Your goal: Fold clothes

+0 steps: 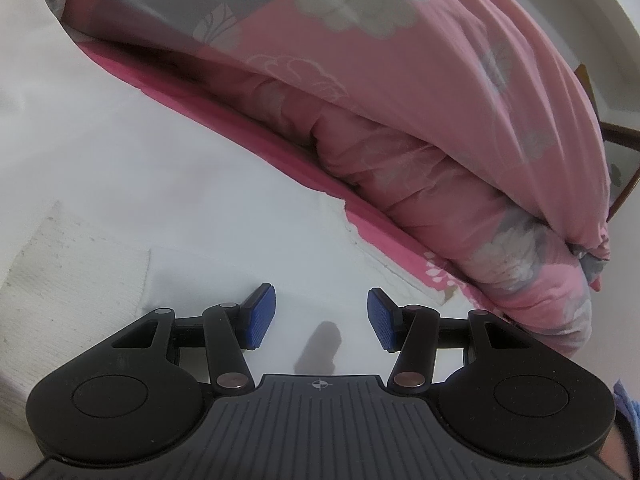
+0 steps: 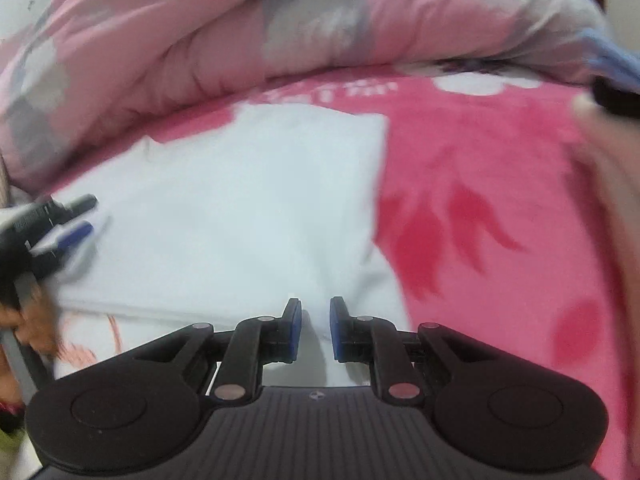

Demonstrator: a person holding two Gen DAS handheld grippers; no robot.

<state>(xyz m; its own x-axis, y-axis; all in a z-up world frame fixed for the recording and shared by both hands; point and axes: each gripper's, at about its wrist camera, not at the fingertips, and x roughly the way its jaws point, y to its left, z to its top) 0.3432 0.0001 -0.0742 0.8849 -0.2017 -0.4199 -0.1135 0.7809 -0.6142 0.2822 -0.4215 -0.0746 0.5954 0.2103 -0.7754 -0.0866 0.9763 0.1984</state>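
Down-tilted, both tools above white garment

Wrist views, close over white garment

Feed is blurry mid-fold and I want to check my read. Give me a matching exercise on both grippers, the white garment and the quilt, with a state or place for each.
Things:
1. left gripper
2. right gripper
3. white garment
4. quilt

States or places:
A. bunched up along the far side of the bed
B. jaws wide apart, nothing between them
C. lying flat on the pink sheet
D. jaws close together, only a narrow gap

Pairs: 1-B, 2-D, 3-C, 4-A
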